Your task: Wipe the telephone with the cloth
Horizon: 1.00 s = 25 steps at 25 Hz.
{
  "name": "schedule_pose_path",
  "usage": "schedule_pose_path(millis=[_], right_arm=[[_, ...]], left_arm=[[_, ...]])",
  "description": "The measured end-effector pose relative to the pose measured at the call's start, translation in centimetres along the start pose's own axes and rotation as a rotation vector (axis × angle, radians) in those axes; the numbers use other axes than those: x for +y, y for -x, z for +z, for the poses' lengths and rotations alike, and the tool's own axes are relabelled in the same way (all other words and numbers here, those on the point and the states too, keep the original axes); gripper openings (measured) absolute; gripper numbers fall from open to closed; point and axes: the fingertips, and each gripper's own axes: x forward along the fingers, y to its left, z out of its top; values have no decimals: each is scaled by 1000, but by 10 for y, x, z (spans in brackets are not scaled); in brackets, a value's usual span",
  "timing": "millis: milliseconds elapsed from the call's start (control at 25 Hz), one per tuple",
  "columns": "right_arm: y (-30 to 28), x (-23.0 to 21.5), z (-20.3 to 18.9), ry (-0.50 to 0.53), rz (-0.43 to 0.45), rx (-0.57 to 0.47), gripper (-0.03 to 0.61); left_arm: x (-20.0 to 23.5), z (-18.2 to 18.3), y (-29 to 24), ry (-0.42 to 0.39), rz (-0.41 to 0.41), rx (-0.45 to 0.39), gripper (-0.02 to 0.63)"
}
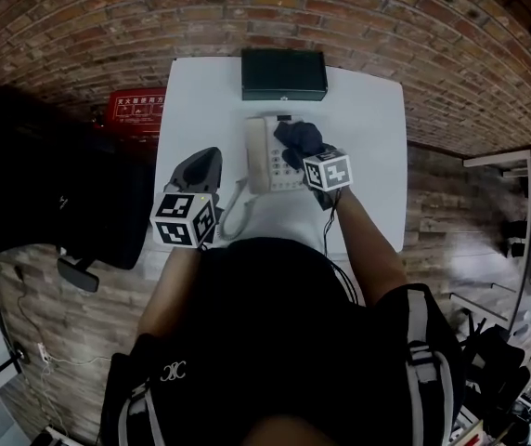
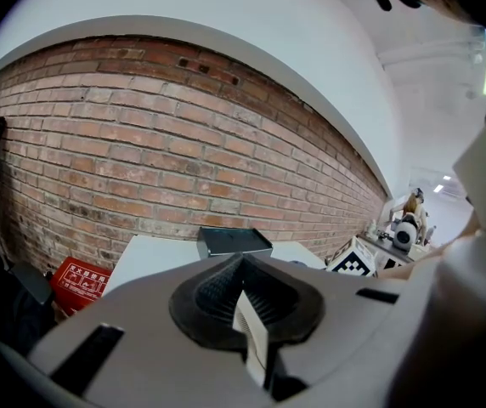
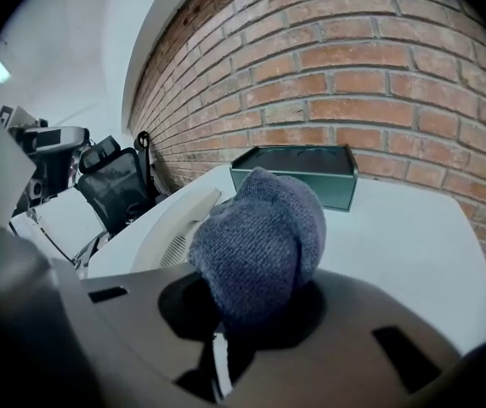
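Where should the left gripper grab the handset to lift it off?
Probably the straight middle bar of the handset, jaws across its narrow width, coming from above on the telephone's left side. It lies lengthwise along that edge, and the cloth in the right gripper crowds the other side. Left gripper is shut: open first.

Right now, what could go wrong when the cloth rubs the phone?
1. Nothing steadies the telephone: the left gripper is shut and empty, off to the side, so a hard wipe might slide it or tip the handset off.
2. The cloth is bunched in the right gripper, so it could press buttons by mistake.
3. The curly cord lies near the left gripper and might snag.
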Motion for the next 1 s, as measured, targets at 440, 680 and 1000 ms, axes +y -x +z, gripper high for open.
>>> schedule_pose_path(millis=[440, 680, 1000], right_arm=[[13, 21, -34, -11, -12, 21, 37], [19, 44, -75, -17, 14, 49, 37], [26, 54, -85, -62, 48, 77, 37]], left_arm=[[-17, -3, -6, -26, -52, 18, -5], [-23, -7, -9, -26, -69, 24, -5], [-40, -7, -15, -40, -93, 24, -5]])
